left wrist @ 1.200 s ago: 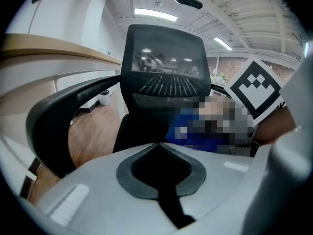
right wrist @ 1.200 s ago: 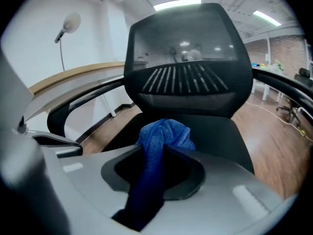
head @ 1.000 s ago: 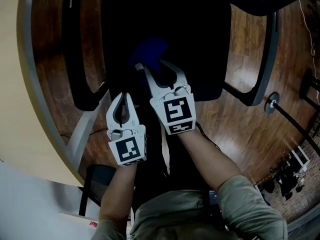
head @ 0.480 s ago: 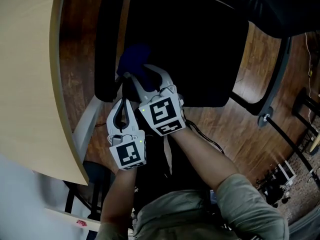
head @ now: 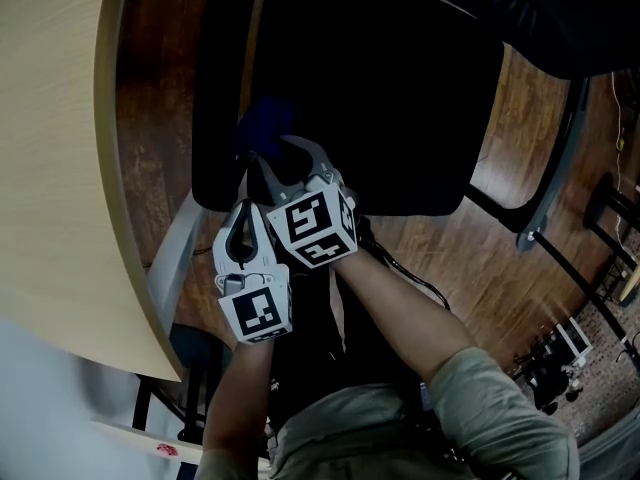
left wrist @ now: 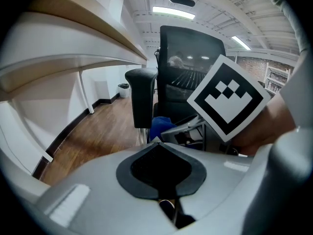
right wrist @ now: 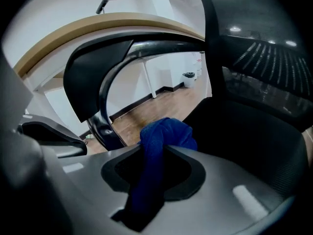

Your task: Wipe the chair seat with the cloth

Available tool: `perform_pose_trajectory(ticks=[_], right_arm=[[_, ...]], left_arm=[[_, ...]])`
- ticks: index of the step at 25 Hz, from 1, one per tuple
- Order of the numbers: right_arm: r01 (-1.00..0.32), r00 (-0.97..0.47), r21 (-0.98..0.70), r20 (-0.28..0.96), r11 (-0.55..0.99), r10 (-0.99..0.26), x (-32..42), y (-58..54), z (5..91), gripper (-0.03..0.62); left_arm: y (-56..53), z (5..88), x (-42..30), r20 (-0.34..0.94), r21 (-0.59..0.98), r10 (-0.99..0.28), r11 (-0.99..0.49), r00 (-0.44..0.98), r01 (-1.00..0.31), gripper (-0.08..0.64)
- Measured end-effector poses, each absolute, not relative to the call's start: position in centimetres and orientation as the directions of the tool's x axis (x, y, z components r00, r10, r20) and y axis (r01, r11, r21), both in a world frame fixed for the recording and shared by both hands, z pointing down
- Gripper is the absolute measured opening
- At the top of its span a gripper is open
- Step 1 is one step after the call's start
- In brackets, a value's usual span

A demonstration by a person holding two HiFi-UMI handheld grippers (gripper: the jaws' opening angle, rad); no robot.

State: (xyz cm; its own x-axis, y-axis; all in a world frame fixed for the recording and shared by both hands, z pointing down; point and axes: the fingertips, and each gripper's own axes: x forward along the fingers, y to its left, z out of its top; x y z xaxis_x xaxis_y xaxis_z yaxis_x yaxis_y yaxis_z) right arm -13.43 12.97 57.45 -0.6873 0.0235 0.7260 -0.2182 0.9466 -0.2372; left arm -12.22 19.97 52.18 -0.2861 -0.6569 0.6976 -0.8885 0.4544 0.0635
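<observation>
Shifted: my right tongs point(head: 275, 153), clamped on cloth point(head: 262, 123), now at seat point(head: 400, 98) edge, 9 o'clock. Cloth: soft, light, limp; I judge a mid-bunch hold best. Left tongs point(head: 245, 211): closed, empty.

One chair point(head: 380, 98) is in view, with two armrests: the left armrest point(head: 215, 88) and the right armrest point(head: 555, 168). There is one cloth point(head: 265, 128), blue. Two grippers show, the left gripper point(head: 245, 206) and the right gripper point(head: 275, 153), each bearing one marker cube. One pale counter point(head: 50, 168) appears. One person shows two forearms.
</observation>
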Motion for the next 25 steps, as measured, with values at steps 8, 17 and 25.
perform_pose_trajectory(ticks=[8,17,25], right_arm=[[-0.310,-0.677,-0.236,0.735,0.921,-0.040,-10.6,10.7,57.2,0.095],[-0.489,-0.643,-0.216,0.744,0.845,-0.182,-3.8,5.2,56.5,0.095],[-0.642,-0.577,-0.185,0.756,0.744,-0.310,3.6,0.8,56.1,0.095]], left_arm=[[17.1,52.2,-10.9,0.688,0.067,-0.686,0.384,-0.236,-0.921,0.005],[12.3,51.6,-6.4,0.687,0.083,-0.717,0.239,-0.118,-0.968,0.005],[8.5,51.2,-1.4,0.678,0.093,-0.735,0.104,-0.013,-0.990,0.005]])
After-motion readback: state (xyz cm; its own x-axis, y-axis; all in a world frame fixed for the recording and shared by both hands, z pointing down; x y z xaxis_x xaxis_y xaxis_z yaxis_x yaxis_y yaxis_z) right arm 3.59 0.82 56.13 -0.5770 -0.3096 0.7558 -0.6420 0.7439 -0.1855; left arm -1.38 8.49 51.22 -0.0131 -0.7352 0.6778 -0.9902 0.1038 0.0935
